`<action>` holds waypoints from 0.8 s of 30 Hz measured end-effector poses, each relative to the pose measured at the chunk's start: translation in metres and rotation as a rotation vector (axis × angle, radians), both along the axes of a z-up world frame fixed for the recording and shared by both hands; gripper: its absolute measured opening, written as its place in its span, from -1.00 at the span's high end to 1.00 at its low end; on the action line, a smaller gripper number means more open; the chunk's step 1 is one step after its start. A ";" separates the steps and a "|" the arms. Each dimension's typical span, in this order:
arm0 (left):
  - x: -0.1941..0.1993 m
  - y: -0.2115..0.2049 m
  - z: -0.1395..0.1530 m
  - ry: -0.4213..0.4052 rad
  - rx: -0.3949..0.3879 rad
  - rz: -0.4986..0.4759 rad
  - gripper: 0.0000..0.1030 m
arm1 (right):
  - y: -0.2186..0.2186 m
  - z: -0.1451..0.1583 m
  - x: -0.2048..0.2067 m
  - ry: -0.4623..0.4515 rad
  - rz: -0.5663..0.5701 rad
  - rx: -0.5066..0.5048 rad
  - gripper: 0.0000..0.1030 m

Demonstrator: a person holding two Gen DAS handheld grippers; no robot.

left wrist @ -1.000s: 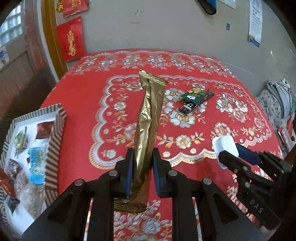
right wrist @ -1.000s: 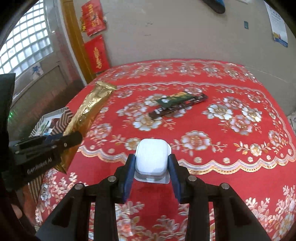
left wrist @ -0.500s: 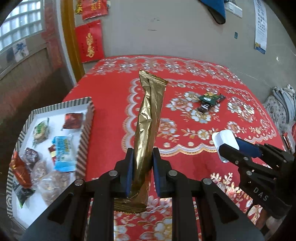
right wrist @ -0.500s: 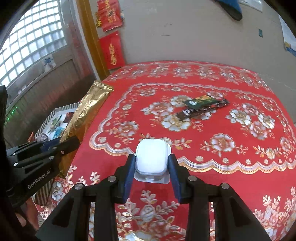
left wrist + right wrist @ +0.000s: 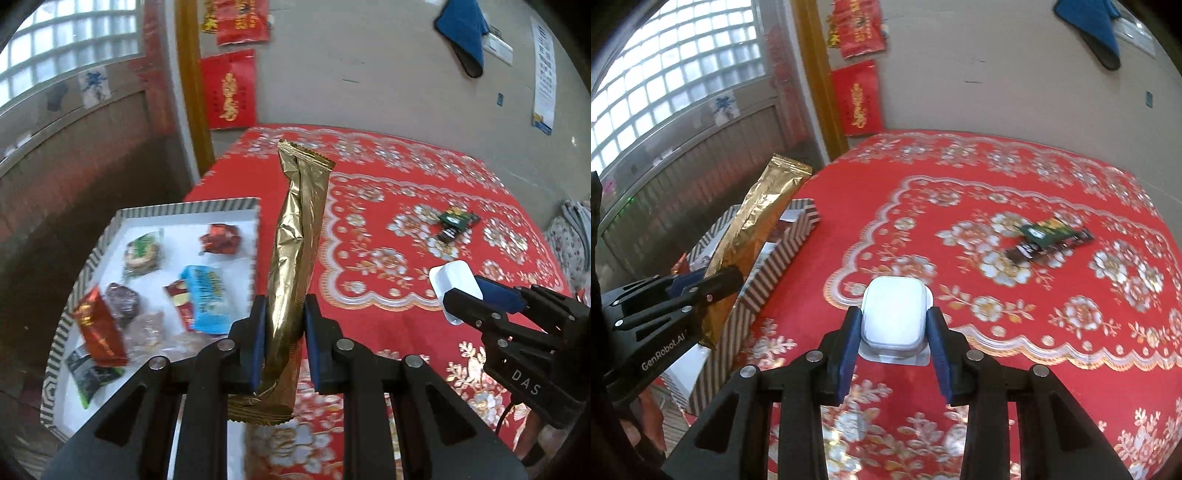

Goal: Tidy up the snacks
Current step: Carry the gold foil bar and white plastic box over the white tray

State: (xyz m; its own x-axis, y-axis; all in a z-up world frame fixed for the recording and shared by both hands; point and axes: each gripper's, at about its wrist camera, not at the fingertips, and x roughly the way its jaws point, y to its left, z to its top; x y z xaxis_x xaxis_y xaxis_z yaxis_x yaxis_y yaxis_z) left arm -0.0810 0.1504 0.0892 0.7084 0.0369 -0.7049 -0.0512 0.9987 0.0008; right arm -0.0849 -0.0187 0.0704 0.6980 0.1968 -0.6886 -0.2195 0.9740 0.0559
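Note:
My left gripper (image 5: 282,325) is shut on a long gold foil snack packet (image 5: 295,236) and holds it upright above the table's left edge, beside a striped-rim tray (image 5: 184,207) with several wrapped snacks. My right gripper (image 5: 892,328) is shut on a white sealed snack cup (image 5: 892,314) above the red flowered tablecloth (image 5: 960,177). The right gripper and its cup (image 5: 456,284) show at the right in the left wrist view. The gold packet (image 5: 757,225) and the left gripper show at the left in the right wrist view. Two dark snack bars (image 5: 456,223) lie on the far cloth.
The tray (image 5: 768,277) sits off the table's left edge, lower than the tabletop. A wall with red decorations (image 5: 229,90) stands behind the table. A window (image 5: 676,74) is at the far left. A floral bag (image 5: 570,240) lies off the table's right side.
Both grippers have swung left toward the tray with their snacks still held. The tray has come further into view and the dark bars have shifted right.

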 end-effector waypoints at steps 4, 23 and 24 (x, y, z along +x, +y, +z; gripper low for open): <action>-0.005 0.016 0.002 -0.007 0.000 0.034 0.67 | 0.017 0.001 0.002 -0.004 0.034 -0.008 0.29; -0.029 0.091 -0.003 -0.018 -0.009 0.194 0.67 | 0.085 0.002 0.012 0.007 0.158 -0.036 0.29; -0.030 0.096 -0.004 -0.016 -0.011 0.204 0.67 | 0.090 0.002 0.013 0.008 0.168 -0.038 0.29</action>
